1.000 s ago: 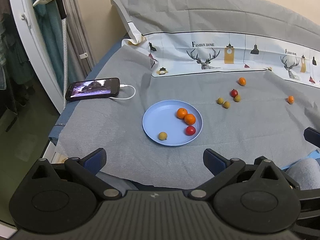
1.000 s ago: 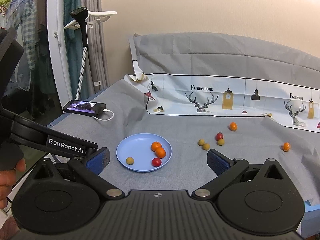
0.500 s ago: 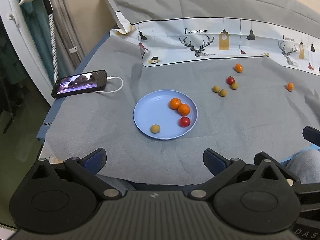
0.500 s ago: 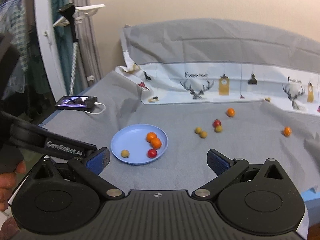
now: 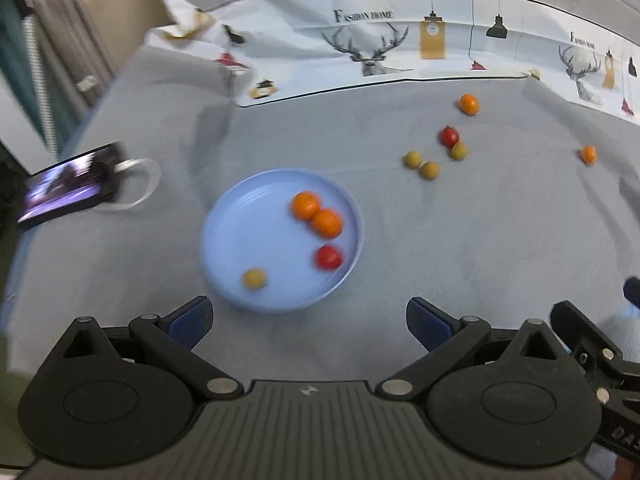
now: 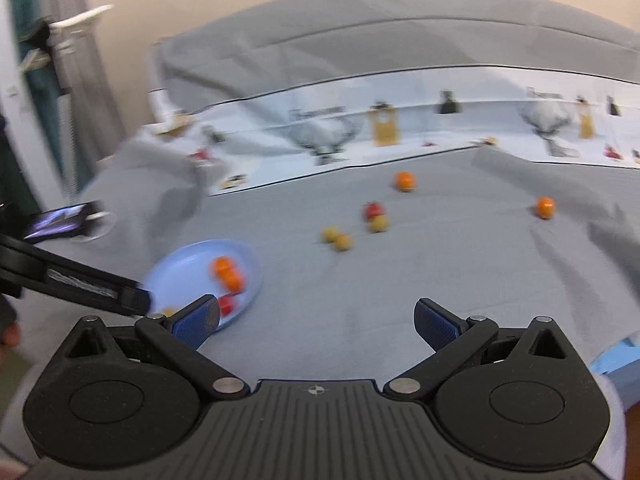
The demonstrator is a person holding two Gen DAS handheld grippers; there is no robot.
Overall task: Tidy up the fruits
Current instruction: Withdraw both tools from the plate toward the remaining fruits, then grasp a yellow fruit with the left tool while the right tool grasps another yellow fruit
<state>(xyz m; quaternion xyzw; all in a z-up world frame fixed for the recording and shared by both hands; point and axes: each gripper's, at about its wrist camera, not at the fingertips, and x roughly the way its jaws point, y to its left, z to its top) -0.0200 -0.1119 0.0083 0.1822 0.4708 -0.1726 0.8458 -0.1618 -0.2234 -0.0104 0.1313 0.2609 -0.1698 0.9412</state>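
A blue plate (image 5: pixel 240 216) lies on the grey cloth and holds two oranges (image 5: pixel 306 205), a red fruit (image 5: pixel 329 257) and a yellow-green fruit (image 5: pixel 254 278). Loose on the cloth to the right are a red fruit (image 5: pixel 449 135), three yellow-green fruits (image 5: pixel 429 169) and two oranges (image 5: pixel 468 103). My left gripper (image 5: pixel 310 322) is open and empty just in front of the plate. My right gripper (image 6: pixel 318 322) is open and empty, right of the plate (image 6: pixel 188 264), with the loose fruits (image 6: pixel 342 241) ahead of it.
A phone (image 5: pixel 66 190) with a lit screen and white cable lies at the left edge of the cloth. A printed white cloth (image 5: pixel 400 44) runs along the back. The left gripper's arm (image 6: pixel 72 284) crosses the right wrist view at the left.
Both grippers have moved forward toward the plate and fruits, which now look larger and blurred. Both stay open and empty.
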